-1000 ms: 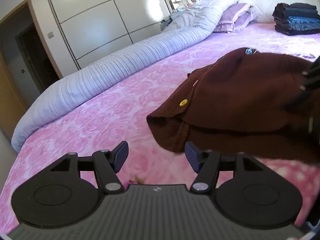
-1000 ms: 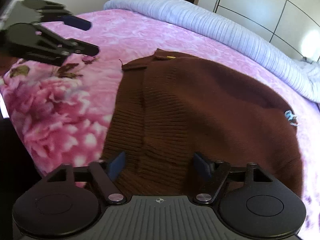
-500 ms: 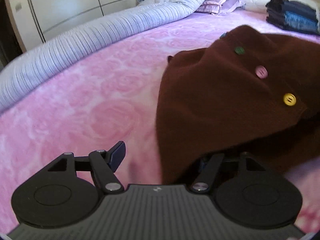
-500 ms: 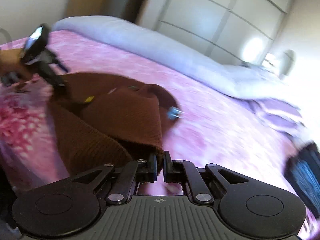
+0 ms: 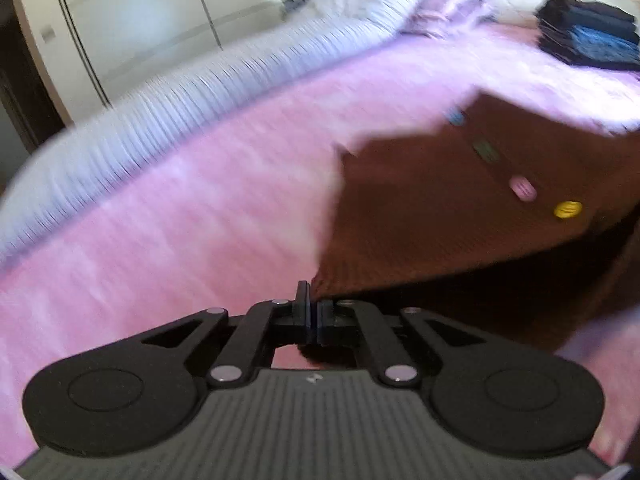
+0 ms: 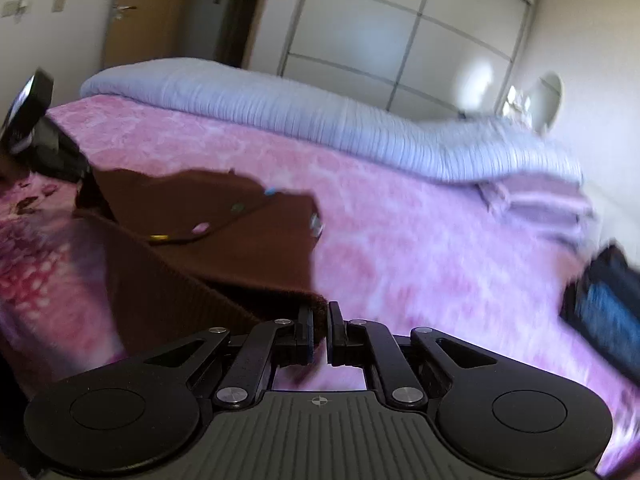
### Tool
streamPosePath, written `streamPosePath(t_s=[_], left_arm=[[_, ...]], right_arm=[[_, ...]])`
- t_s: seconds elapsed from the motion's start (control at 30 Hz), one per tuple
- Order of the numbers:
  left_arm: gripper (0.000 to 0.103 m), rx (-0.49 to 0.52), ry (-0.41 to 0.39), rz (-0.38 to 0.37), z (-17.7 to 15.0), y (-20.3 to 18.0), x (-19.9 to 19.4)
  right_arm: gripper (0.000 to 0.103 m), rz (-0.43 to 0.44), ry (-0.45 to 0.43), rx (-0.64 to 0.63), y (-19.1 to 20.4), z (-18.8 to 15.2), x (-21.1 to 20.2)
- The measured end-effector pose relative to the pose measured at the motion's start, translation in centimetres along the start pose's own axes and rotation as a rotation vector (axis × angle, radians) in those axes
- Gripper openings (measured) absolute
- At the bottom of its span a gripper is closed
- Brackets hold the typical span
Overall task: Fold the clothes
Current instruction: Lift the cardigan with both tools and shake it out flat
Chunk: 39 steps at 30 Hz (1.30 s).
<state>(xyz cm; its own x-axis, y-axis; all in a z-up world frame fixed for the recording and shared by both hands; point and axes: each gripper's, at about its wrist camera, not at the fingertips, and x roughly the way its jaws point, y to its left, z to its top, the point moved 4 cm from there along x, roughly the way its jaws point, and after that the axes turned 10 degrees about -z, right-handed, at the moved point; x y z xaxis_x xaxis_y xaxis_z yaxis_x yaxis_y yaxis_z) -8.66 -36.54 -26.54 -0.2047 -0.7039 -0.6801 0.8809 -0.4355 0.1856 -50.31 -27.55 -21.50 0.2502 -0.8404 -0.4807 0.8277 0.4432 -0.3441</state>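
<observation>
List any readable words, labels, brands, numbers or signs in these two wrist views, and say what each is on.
None: no words or numbers can be read in either view.
A small moulded emblem sits on the body of the left gripper; it is a symbol, not text.
A small cross-in-circle mark sits on the body of the right gripper; no letters.
The brown cardigan and the folded stack of clothes show no legible tag.

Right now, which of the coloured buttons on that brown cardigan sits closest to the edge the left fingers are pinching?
The yellow button. On the brown cardigan, it ends the row at the lower end, with the pink, green and blue ones farther up.
</observation>
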Motion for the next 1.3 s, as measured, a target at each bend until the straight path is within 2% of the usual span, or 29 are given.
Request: streamPosePath(t_s=[0.1,0.17,0.27,0.33,0.4,0.47,0.53,0.6,0.63,0.73,0.8,0.87,1.0,1.1,1.2,1.3], left_arm=[[0.002,0.04,-0.051,0.053,5.3,3.8,-0.8],[0.002,0.082,-0.084,0.114,9.0,6.0,-0.7],[0.002,0.11,-0.141,0.22,14.9,9.9,-1.0],[0.002,0.112,-0.21,0.299,18.4,12.3,-3.3],[0.002,0.112,-0.294,0.384,21.7,14.3,-6.7],[0.002,0.117,-0.377,0.446,23.3,14.5,-11.4],[0.002,0.126,-0.451,0.49,24.1,14.1,-16.1],[0.002,0.138,-0.485,0.491,22.8,12.1,-19.9],[0.002,0.143,-0.492,0.481,22.0,11.0,-21.3],[0.002,0.16,-0.456,0.435,17.2,6.8,-23.3],[0.002,0.148,-0.421,0.389,12.3,3.3,-23.2],[0.002,0.137,-0.36,0.347,6.8,-0.5,-21.9],[0.002,0.077,-0.159,0.218,-5.3,-7.6,-16.6],[0.002,0.05,-0.015,0.157,-12.8,-12.2,-13.2],[0.002,0.047,0.032,0.166,-15.8,-13.4,-12.9],[0.002,0.026,0.058,0.156,-17.3,-13.6,-13.5]], right_arm=[[0.004,0.011,-0.053,-0.013,-2.3,3.9,3.6],[0.004,-0.007,-0.093,-0.05,-3.9,7.6,7.1],[0.004,-0.049,-0.176,-0.112,-5.9,14.8,13.0],[0.004,-0.099,-0.258,-0.151,-7.3,20.0,16.0],[0.003,-0.172,-0.386,-0.128,-9.1,25.3,16.0],[0.003,-0.249,-0.525,-0.119,-10.3,28.9,13.6],[0.003,-0.297,-0.635,-0.126,-10.8,30.5,10.1],[0.004,-0.305,-0.69,-0.138,-10.8,30.2,6.8],[0.004,-0.315,-0.709,-0.151,-10.5,29.3,5.2],[0.004,-0.301,-0.689,-0.165,-9.3,24.9,2.0],[0.004,-0.268,-0.645,-0.183,-7.9,20.6,0.7],[0.004,-0.227,-0.574,-0.202,-5.7,14.7,-0.3],[0.004,-0.115,-0.373,-0.258,-1.2,2.5,-0.4],[0.004,0.004,-0.147,-0.24,1.3,-6.6,0.6],[0.004,0.052,-0.01,-0.209,2.7,-12.3,-0.1],[0.003,0.045,0.043,-0.158,2.4,-14.3,-1.9]])
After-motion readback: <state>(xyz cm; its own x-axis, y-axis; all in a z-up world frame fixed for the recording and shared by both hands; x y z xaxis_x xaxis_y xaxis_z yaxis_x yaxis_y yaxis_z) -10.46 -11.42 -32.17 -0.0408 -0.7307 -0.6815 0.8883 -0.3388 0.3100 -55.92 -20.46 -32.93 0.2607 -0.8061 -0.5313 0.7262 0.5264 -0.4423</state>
